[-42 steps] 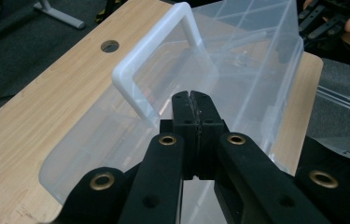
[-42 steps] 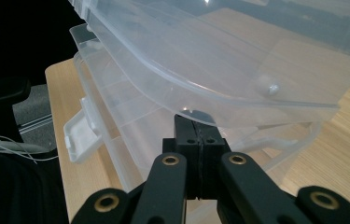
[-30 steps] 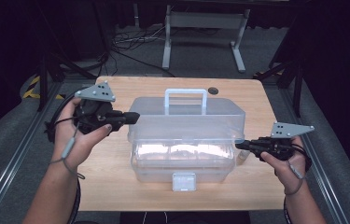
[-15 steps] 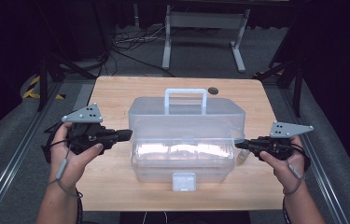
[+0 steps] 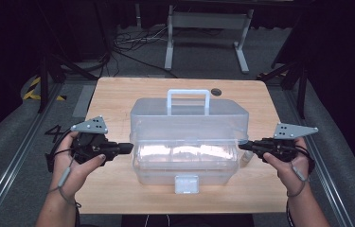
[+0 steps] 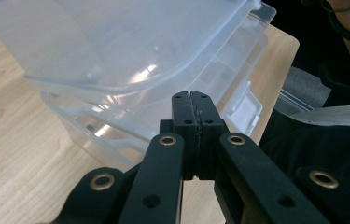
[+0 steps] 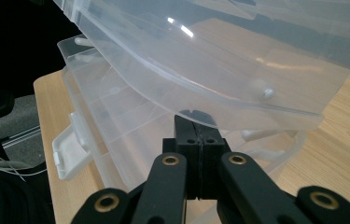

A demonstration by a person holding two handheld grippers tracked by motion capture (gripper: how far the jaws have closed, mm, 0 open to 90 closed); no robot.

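Clear plastic storage box [image 5: 188,137], lid raised ajar, handle on top, mid-table

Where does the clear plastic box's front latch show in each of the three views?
High view: front latch at bottom centre, on the clear plastic box.
Left gripper view: right of centre, beyond the shut jaws.
Right gripper view: lower left, at the table edge.
Shared landmark: the box's raised lid rim.

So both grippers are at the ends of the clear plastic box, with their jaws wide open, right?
Not quite. Both the left gripper and the right gripper are at the ends of the clear plastic box, but their jaws are shut, as both gripper views show.
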